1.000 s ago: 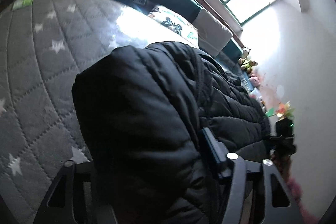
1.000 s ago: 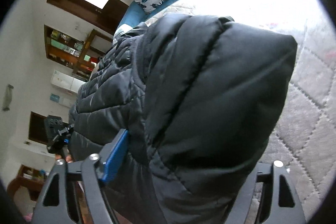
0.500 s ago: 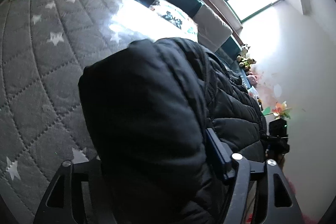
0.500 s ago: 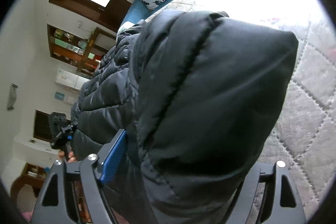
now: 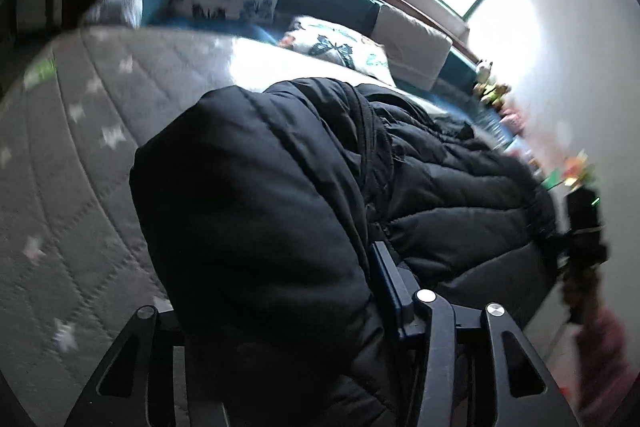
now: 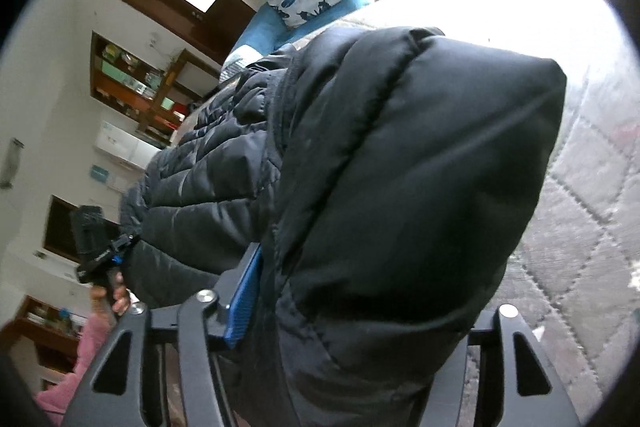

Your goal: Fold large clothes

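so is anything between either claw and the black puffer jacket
Nothing visible. The black puffer jacket already sits bunched between the fingers of the left claw and the right claw; both have just been closing on it.

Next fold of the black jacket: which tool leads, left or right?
Right, narrowly. Both jaws have just been closing with folds of the jacket between them; the right tool has a sharp view, the left tool a blurred one, so probably less settled.
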Motion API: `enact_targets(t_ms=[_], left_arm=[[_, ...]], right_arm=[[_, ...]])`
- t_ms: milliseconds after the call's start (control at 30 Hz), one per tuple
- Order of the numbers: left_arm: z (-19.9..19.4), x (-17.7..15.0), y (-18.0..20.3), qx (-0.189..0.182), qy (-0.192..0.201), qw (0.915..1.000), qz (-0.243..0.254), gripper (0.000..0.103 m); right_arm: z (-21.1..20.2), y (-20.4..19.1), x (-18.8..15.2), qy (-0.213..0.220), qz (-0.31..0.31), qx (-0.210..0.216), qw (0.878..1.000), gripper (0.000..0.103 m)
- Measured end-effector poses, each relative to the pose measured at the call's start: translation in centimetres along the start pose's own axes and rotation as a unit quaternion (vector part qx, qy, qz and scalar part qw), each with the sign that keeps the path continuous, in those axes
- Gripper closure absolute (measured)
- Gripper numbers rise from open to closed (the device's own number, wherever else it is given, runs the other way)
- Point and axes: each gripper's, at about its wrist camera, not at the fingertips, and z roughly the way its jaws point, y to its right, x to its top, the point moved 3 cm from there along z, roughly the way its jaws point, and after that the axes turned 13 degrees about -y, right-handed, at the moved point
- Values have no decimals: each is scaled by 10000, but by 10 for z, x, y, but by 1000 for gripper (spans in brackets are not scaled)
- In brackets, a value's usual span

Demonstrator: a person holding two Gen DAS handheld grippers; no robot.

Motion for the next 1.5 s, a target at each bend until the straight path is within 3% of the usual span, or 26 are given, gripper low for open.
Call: enact_targets(t_ms=[267, 467, 800, 1267, 1500], left_arm=[[-2, -5, 29, 575, 193, 9980, 194, 58], [-6, -2, 39, 756, 414, 9958, 302, 63], [-28, -4, 61, 1130, 858, 9876, 677, 67], [-36, 27, 111, 881, 1075, 9856, 965, 69], [-11, 66, 168, 620, 1006, 9850, 1260, 69]], right_arm=[[-1, -20, 0, 137, -139, -612, 9979, 50], [-5, -38, -3, 276, -316, -1001, 9941, 54], [-19, -55, -10, 575, -583, -1236, 9889, 59], [-60, -55, -19, 1004, -628, -1419, 9828, 63], [-97, -26, -18, 1280, -326, -1651, 9774, 63]])
